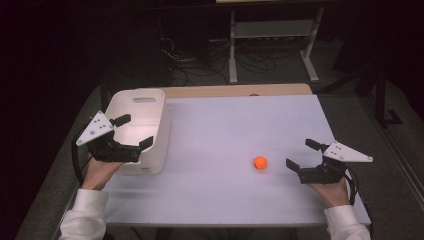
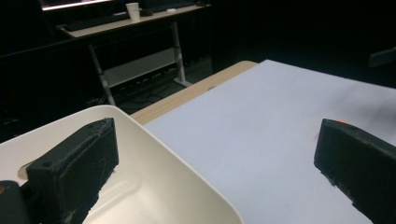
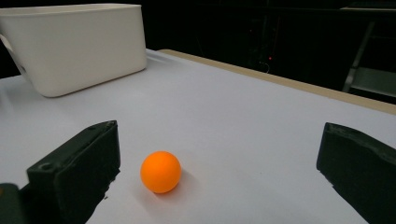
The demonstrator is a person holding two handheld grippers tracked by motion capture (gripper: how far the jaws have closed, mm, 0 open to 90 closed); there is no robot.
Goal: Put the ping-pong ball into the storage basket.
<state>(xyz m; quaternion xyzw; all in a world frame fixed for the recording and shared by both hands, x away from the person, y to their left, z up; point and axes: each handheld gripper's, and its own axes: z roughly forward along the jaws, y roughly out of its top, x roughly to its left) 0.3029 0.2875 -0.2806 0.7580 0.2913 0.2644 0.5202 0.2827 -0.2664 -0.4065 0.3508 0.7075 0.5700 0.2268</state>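
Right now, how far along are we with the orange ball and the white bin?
Nothing is done yet: the small orange ball lies on the table, outside the white plastic bin. The right gripper faces it, open, not touching. Grasping and binning remain.

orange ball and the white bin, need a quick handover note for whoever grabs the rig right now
Left hand-held gripper: open, holding nothing, over the white bin at the table's left side.
Right hand-held gripper: open, holding nothing, aimed at the orange ball and close to it, not touching.
Ball: loose on the white table, right of centre, well apart from the bin.
Done: nothing grasped yet.
Left: likely close the right gripper on the ball and carry it to the bin.
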